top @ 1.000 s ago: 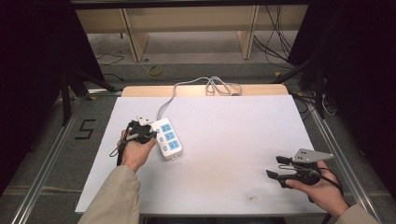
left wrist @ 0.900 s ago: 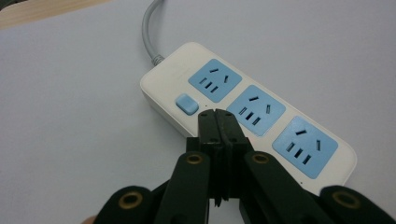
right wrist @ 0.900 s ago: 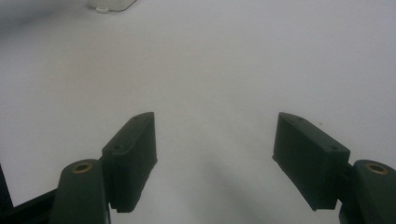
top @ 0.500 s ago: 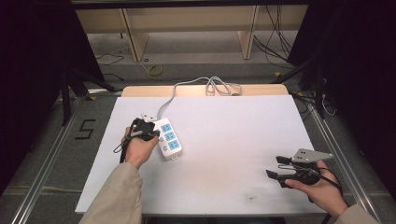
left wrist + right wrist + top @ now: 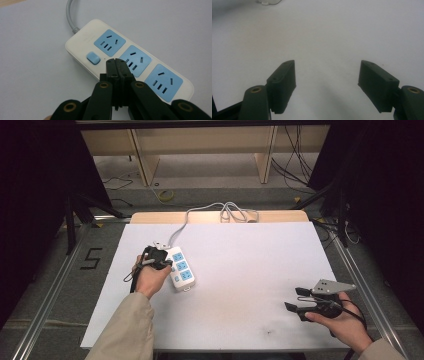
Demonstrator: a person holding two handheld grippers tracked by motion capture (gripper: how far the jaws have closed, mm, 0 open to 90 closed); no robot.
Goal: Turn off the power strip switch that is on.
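The left tongs (image 5: 116, 65) are hovering with their tips pressed together, empty, just over the white power strip (image 5: 181, 268), near its blue switch button (image 5: 92, 58) and the middle socket (image 5: 135, 61). Closed tips make a narrow point, likely for pressing that button. The strip is lying flat on the left part of the white counter (image 5: 250, 260), its grey cord (image 5: 220, 211) trailing off to the far edge. The right tongs (image 5: 294, 299) are waiting well apart near the right edge, jaws spread wide, holding nothing
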